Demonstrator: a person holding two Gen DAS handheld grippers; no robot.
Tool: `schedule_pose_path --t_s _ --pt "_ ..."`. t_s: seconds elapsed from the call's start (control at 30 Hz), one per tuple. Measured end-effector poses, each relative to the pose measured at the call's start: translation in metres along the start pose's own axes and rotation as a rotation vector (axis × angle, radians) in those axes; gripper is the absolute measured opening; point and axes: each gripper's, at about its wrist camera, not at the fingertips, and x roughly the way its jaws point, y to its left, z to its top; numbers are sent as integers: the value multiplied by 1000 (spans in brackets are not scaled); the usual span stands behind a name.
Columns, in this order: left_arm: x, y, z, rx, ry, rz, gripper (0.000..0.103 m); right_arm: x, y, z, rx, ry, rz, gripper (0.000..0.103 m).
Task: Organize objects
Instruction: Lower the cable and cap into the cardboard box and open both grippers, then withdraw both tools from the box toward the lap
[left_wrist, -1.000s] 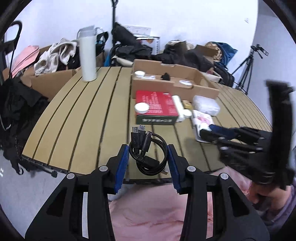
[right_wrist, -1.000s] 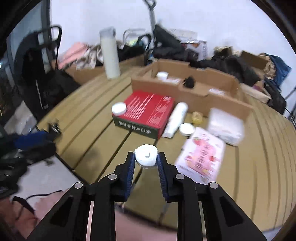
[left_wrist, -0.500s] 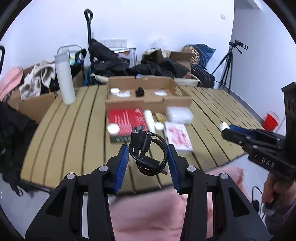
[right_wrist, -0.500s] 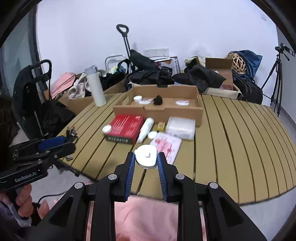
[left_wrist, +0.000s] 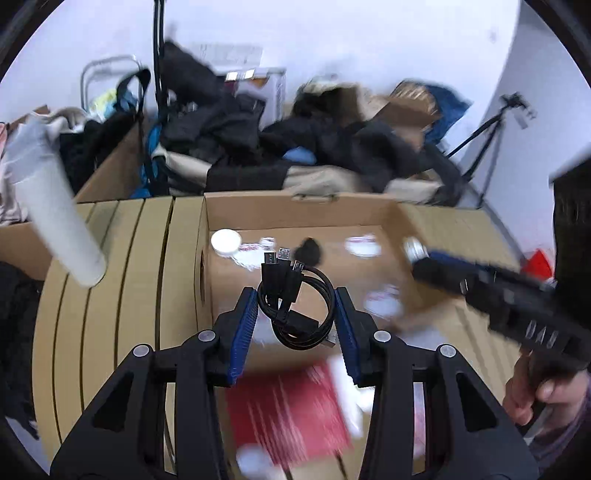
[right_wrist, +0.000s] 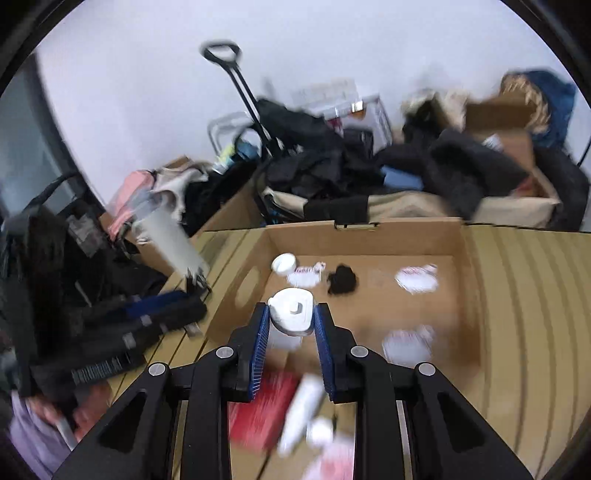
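Note:
My left gripper (left_wrist: 293, 321) is shut on a coiled black cable bundle (left_wrist: 295, 295) and holds it above the near wall of the open cardboard box (left_wrist: 295, 201). My right gripper (right_wrist: 290, 325) is shut on a small white container (right_wrist: 291, 308) and holds it over the box (right_wrist: 365, 225) near its front left. Inside the box lie a white round lid (left_wrist: 226, 240), a small black object (right_wrist: 341, 278) and white packets (right_wrist: 415, 277). Each gripper shows in the other's view: the right one (left_wrist: 480, 284), the left one (right_wrist: 155, 314).
A red box (left_wrist: 291, 406) and a white tube (right_wrist: 301, 410) lie on the slatted wooden table (left_wrist: 110, 277) in front of the cardboard box. A tall white bottle (left_wrist: 55, 218) stands at the left. Bags and clothes are piled behind the table.
Both grippers have moved forward over the table, from near its front edge to above the cardboard box, each still holding its object. The frames are motion-blurred.

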Motion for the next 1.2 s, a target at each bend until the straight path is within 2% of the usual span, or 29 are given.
schedule_pose_path --t_s 0.1,0.23,0.3,0.37,0.4,0.43,0.47,0.5,0.53,0.63,0.7,0.77,0.93,1.1,1.2 --pt "57 13 16 -11 96 14 38 65 -15 36 40 71 9 27" --pt "92 21 21 25 108 92 41 134 -27 58 43 165 -19 28" --pt "97 26 21 18 120 99 51 160 -31 63 53 212 -21 29" --pt "91 31 20 -16 97 79 67 167 -34 61 48 215 -8 33" --pt "87 33 22 -21 88 69 70 169 -34 61 39 205 -7 41" --pt "83 33 24 -19 79 59 72 168 -34 61 33 197 -9 56" --pt "78 33 26 -11 73 63 73 165 -34 62 29 189 -8 67" --pt "73 33 29 -3 68 72 73 162 -35 64 31 184 -3 84" --pt "66 33 31 1 59 78 74 155 -36 65 36 175 1 84" --pt "43 33 38 -2 54 114 89 128 -36 71 46 151 -10 84" --pt "25 31 37 16 90 179 93 108 -35 72 28 153 -47 84" --pt "5 30 31 19 103 196 99 84 -35 68 -5 167 -95 84" --pt "-60 24 8 10 78 223 101 12 -47 47 -31 166 -199 84" --pt "-122 1 -18 32 40 202 103 -66 -46 23 1 118 -217 84" --pt "-166 -21 -43 80 -24 235 103 -110 -29 0 -44 75 -227 84"
